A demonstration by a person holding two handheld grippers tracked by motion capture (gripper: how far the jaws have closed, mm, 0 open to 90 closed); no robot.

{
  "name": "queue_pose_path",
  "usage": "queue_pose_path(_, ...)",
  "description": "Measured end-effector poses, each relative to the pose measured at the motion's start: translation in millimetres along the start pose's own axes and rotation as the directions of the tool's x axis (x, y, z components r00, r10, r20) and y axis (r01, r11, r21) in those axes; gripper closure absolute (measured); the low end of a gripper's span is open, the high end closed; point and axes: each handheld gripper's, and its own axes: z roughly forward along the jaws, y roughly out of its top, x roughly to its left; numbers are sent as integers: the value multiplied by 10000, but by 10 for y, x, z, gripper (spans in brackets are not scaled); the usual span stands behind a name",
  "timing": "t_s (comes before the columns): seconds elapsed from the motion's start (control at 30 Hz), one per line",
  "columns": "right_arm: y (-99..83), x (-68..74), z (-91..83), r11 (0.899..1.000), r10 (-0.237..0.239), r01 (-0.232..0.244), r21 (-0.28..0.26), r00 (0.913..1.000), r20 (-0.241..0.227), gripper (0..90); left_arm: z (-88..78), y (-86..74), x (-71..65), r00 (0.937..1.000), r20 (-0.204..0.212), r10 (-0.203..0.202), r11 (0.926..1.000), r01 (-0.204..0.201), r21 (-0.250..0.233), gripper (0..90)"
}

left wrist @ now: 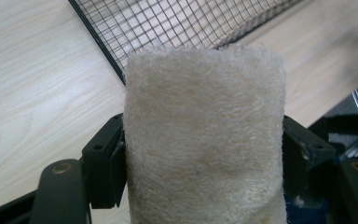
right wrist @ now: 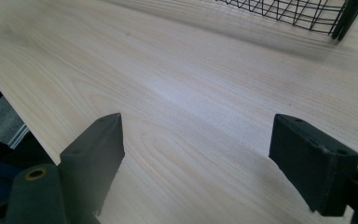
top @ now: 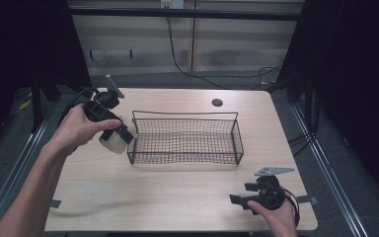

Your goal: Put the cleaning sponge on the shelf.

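Observation:
My left gripper (top: 122,137) is shut on a cream, fuzzy roll (top: 112,142), held just off the left end of the black wire basket (top: 185,136) and above the table. In the left gripper view the roll (left wrist: 204,135) fills the gap between both jaws, and the basket's mesh corner (left wrist: 121,37) lies right behind it. My right gripper (top: 239,200) rests low near the table's front right edge, pointing left. Its jaws stand wide apart in the right gripper view, with only bare wood (right wrist: 191,107) between them; the gripper (right wrist: 196,156) holds nothing.
The basket holds nothing that I can see. A round cable hole (top: 217,102) sits at the back of the wooden table (top: 177,197). Dark curtains stand on both sides, and cables run over the floor behind the table. In the right gripper view the basket's corner (right wrist: 340,18) shows at top right.

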Motion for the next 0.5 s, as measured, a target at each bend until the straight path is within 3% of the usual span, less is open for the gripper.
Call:
queue_pose_path(0.07,0,-1,-4,10000,-25,25,-18,10000,16,176,33,62,-29,9994,-130,-331,9994,332,32,286)
queue_pose_path(0.33,-1,-2,-5,10000,-5,5,-9,10000,6,176,88,211,-82,9962,-192,-850,9964,849,-67,286)
queue_pose_path(0.5,-2,-4,-6,10000,-13,13,-27,10000,-11,176,131,297,-105,9901,-246,-1385,9903,1381,-155,286)
